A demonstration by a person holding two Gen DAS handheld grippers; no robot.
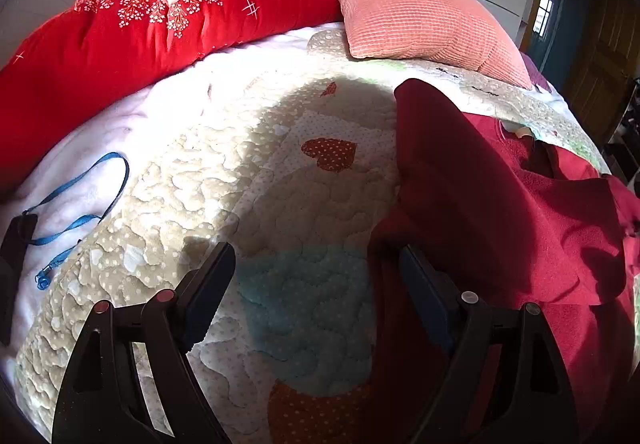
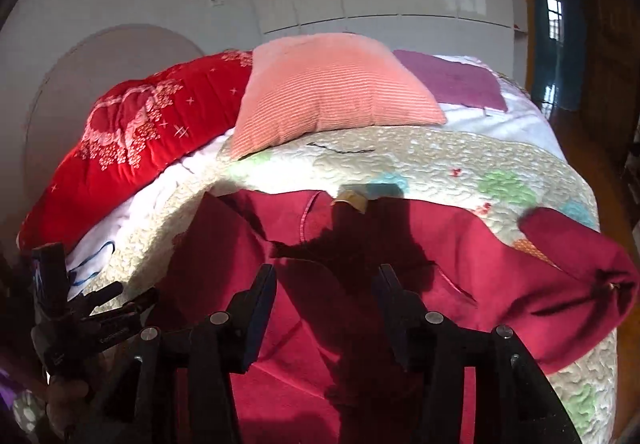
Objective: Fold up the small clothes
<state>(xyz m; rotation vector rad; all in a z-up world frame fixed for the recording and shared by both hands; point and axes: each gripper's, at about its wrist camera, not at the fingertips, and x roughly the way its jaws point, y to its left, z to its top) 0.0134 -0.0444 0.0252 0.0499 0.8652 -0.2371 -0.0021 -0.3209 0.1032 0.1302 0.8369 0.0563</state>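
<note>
Below the right hand-held gripper [image 2: 324,276], the red garment [image 2: 304,372] runs off the frame's bottom edge; its own fingers [image 2: 262,308] cover part of it.

My bed's quilted cover [image 1: 208,180] carries the dark red garment [image 1: 500,212], a red floral bolster [image 1: 160,24], a pink cushion [image 1: 420,12] and a blue strap [image 1: 80,196].
</note>
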